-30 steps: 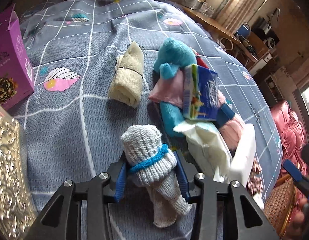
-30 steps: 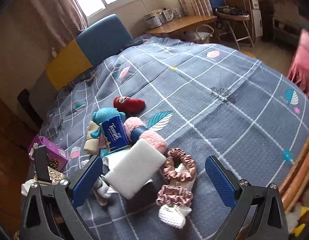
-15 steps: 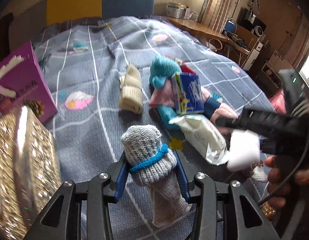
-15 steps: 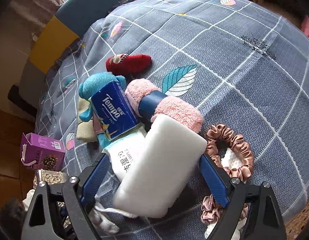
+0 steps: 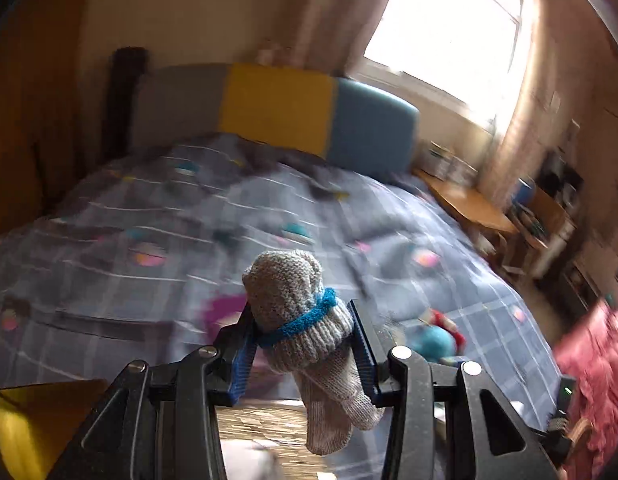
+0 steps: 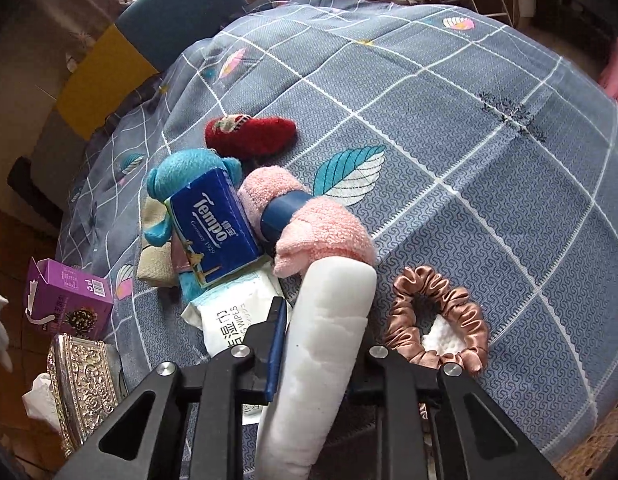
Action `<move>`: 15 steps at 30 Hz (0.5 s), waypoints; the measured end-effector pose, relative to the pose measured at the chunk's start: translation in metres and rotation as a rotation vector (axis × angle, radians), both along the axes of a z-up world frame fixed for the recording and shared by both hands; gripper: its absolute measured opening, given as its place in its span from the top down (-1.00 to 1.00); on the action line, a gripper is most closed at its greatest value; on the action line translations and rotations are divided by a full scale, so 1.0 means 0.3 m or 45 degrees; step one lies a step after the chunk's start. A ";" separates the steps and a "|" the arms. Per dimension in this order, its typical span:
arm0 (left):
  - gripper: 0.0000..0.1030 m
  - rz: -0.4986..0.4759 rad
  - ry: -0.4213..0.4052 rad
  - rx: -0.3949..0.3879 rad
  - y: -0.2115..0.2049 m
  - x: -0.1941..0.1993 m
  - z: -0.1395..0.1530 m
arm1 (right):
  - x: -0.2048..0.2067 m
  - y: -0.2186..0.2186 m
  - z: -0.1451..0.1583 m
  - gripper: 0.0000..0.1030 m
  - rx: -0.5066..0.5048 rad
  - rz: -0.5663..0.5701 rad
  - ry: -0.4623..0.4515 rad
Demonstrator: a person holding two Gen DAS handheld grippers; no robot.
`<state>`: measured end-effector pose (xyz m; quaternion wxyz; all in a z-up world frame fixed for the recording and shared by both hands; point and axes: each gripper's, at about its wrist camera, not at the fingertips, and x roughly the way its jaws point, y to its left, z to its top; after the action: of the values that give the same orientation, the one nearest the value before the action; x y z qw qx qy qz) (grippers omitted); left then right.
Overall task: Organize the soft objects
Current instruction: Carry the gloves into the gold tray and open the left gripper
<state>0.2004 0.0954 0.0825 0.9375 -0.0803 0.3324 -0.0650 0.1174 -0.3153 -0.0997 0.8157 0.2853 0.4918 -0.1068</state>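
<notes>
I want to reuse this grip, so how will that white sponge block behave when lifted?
The white sponge block is squeezed narrow in the right hand-held gripper, so probably soft and springy. Likely light. Its unheld far end may sag.

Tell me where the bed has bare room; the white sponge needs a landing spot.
Free: the quilt right of the red plush and beyond the brown scrunchie. Crowded: the pile of tissue pack, blue plush, pink sock roll and wipes beside the sponge.
</notes>
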 end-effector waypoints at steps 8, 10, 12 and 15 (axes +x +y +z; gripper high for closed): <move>0.14 0.466 0.160 -0.032 0.591 -0.146 -0.179 | -0.002 0.030 0.045 0.55 -0.074 0.047 -0.079; 0.14 0.515 0.221 -0.050 0.672 -0.222 -0.259 | -0.001 0.044 0.056 0.56 -0.105 0.067 -0.097; 0.11 0.534 0.279 -0.071 0.728 -0.285 -0.332 | -0.001 0.063 0.069 0.56 -0.130 0.097 -0.121; 0.03 0.553 0.352 -0.080 0.768 -0.366 -0.435 | 0.002 0.107 0.088 0.57 -0.164 0.163 -0.151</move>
<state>0.0907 0.3259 -0.0478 0.8720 -0.1872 0.4303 0.1391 0.1179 -0.2833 -0.0733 0.8651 0.2061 0.4521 -0.0690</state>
